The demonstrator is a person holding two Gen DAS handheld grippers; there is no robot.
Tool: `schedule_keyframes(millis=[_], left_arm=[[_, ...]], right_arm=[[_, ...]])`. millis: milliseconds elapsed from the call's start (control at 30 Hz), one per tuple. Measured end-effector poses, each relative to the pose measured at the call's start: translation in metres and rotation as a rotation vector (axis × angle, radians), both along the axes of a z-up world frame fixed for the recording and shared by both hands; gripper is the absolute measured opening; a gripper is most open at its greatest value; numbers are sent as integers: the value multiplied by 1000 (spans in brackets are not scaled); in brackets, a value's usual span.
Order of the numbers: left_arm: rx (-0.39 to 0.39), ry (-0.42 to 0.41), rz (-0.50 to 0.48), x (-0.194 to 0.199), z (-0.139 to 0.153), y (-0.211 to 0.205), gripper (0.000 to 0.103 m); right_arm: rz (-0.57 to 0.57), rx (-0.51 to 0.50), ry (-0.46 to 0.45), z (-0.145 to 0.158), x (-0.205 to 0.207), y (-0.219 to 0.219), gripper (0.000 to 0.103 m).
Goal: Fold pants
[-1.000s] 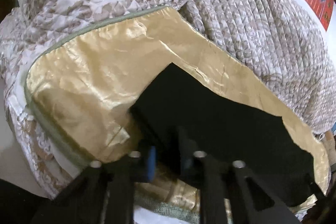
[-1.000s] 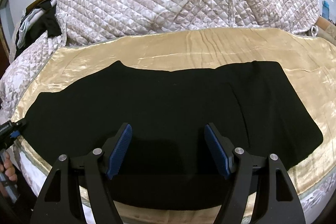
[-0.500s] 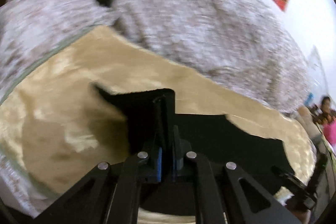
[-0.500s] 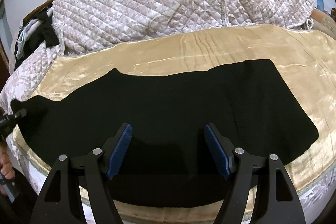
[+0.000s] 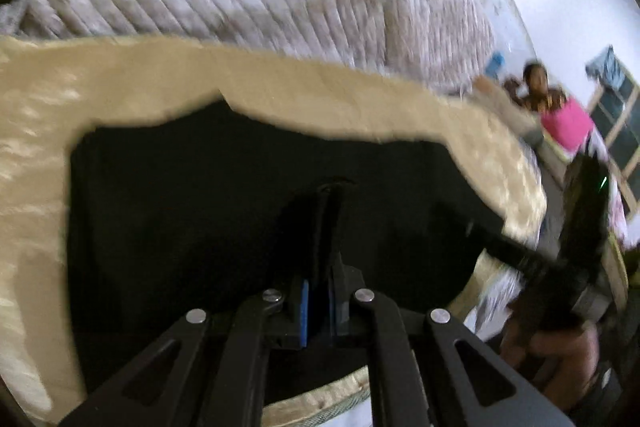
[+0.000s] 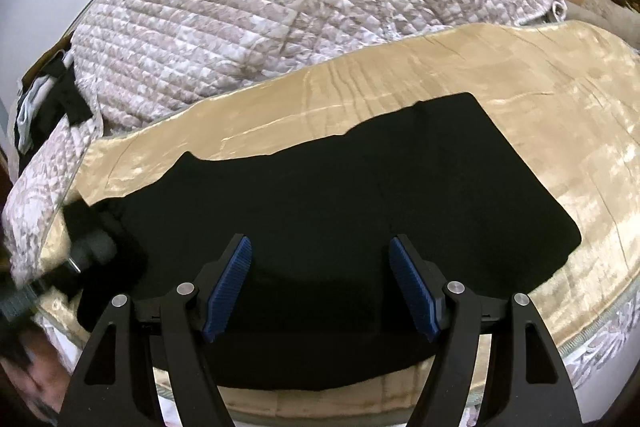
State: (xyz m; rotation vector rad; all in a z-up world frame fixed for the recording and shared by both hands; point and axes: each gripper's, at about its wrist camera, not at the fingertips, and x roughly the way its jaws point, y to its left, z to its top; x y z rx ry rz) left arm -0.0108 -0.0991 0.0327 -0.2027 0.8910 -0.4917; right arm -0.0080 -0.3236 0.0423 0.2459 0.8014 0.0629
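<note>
Black pants (image 6: 340, 211) lay flat on the gold bedspread (image 6: 560, 115), long axis crosswise; left gripper (image 5: 320, 227) clamped a lifted fold at their left end, right gripper (image 6: 320, 291) hovered spread apart above mid-length.

The left gripper (image 5: 318, 267) has its jaws pinched nearly together, blue pads (image 5: 305, 311) facing each other across a thin fold of black cloth that rises between the fingers. In the right wrist view it shows at the far left as a blurred dark shape, with what seems to be the person's hand behind it. The right gripper (image 6: 320, 283) hovers level with its jaws spread wide, ribbed blue pads (image 6: 228, 283) angled outward and gripping nothing. From the left wrist view it appears at the right edge, motion-blurred, carried by a bare hand (image 5: 560, 359)
</note>
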Motion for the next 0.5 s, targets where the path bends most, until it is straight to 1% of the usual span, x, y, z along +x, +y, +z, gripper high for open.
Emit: schedule_keyframes(millis=[33,100,167,233,300,367,500], left_arm=[[9,8,-14,-2,-4,-3,8],[-12,1,-28,-7,-1,-1,16],[-60,1,-61,-15,6,6,32],[-79,-26,-71,-26,14,13,38],[-98,-50,-63,-36,21,25,41],[-112,-80,-12,-44,27,45,48],[-109,-102,159,-48,29,85,58]], right_arm=[[-4,3,3,0,0,-1,71],[-6,9,6,-1,0,-2,71],[-5,7,4,0,0,-2,71],[-6,10,3,-1,0,-2,71],[-4,13,2,0,1,-1,72],[0,11,-2,0,1,0,72],[8,8,-7,1,0,3,72]])
